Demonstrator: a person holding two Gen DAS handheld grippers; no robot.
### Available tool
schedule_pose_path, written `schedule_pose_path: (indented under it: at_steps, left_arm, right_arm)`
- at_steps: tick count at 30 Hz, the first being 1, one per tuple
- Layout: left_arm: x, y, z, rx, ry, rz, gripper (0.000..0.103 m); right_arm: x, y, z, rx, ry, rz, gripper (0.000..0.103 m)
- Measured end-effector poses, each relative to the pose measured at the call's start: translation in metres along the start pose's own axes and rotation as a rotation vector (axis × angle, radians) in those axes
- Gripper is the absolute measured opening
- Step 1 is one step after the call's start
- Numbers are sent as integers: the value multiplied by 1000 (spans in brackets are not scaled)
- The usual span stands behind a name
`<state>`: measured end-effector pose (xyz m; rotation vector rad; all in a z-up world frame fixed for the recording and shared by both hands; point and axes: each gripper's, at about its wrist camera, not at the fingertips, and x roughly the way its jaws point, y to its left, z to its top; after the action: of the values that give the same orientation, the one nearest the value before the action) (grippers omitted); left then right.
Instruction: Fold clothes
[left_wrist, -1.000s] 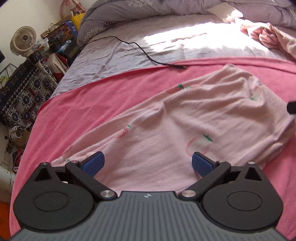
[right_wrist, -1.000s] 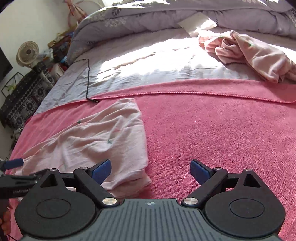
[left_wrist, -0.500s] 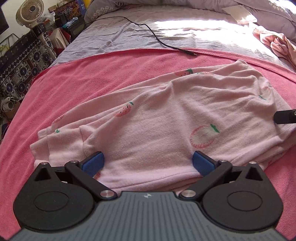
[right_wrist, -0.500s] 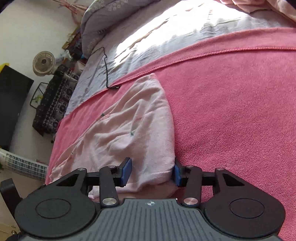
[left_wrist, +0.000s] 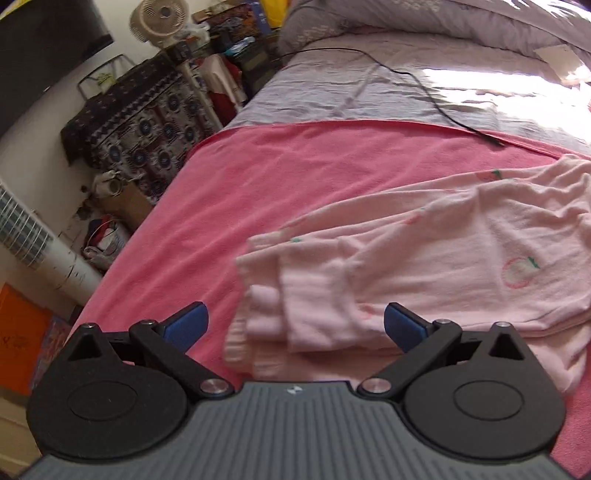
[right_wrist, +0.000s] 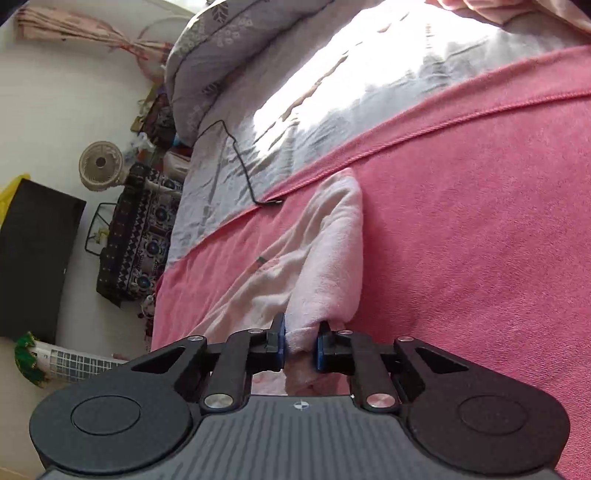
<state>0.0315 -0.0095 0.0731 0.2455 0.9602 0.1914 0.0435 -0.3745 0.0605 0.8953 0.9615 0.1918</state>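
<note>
A pale pink garment (left_wrist: 436, 254) with small fruit prints lies crumpled on the pink blanket (left_wrist: 280, 177). In the left wrist view its cuffed end (left_wrist: 295, 310) sits between the wide-apart blue pads of my left gripper (left_wrist: 293, 325), which is open and not pressing on it. In the right wrist view the same garment (right_wrist: 310, 258) runs away from me, and my right gripper (right_wrist: 300, 345) is closing its jaws on a bunched corner of it, the pads pinching the cloth.
A black cable (left_wrist: 424, 85) trails over the grey sheet (left_wrist: 332, 88) beyond the blanket's edge. More pink clothes (right_wrist: 517, 11) lie at the far end of the bed. Beside the bed stand a patterned cabinet (left_wrist: 140, 122), a fan (left_wrist: 151, 18) and floor clutter.
My right gripper has narrowed from wide apart to pinching the garment's corner and has rolled. The left gripper has swung left along the garment to its cuffed end, still open.
</note>
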Motion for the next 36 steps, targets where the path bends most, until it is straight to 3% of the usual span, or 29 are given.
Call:
schedule_pose_path:
  at_steps: [3,7,10,13,16,19,22,24,26,28,32,34,36]
  left_arm:
    - [4,53,-17,-141,90,60,102]
    - [5,103,-46,-316,180,84,102]
    - [3,121,-68,-375,221,99,102]
    - [2,130,-88,-386,258,112,102]
    - [2,133,-105,-418,285,104,102]
    - [3,133,-115,-463,302,91,102]
    - [1,136,-116,-478,300,83,102]
    - [0,137,-114,-463,289,86,102]
    - [0,141,-109,-459,273,89,102]
    - [0,144,-104,-470,251,77,102]
    - [-6,136,-80,-483,149,-34,102]
    - [-9,124,-65,-447,86,-113,102]
    - [-10,107,-50,-369,32,-172,103]
  right_arm:
    - [22,59,-10,-134,64,66,16]
    - [69,127,-46,-290,169,130,16]
    - [124,162,-88,-417,264,106,16]
    - [150,175,-116,-494,296,13,17]
    - [136,189,-120,-563,229,17,17]
    - [135,204,-137,-698,241,24,18]
    - [144,209,-158,-810,295,21,36]
    - [144,207,-175,-874,340,23,56]
    - [131,206,-178,-898,356,54,65]
    - [111,196,-169,-880,349,106,66]
    - [71,171,-146,-890,141,-15,70]
    - [68,156,-139,-958,32,-210,74]
    - [75,142,-137,-1000,61,-296,75]
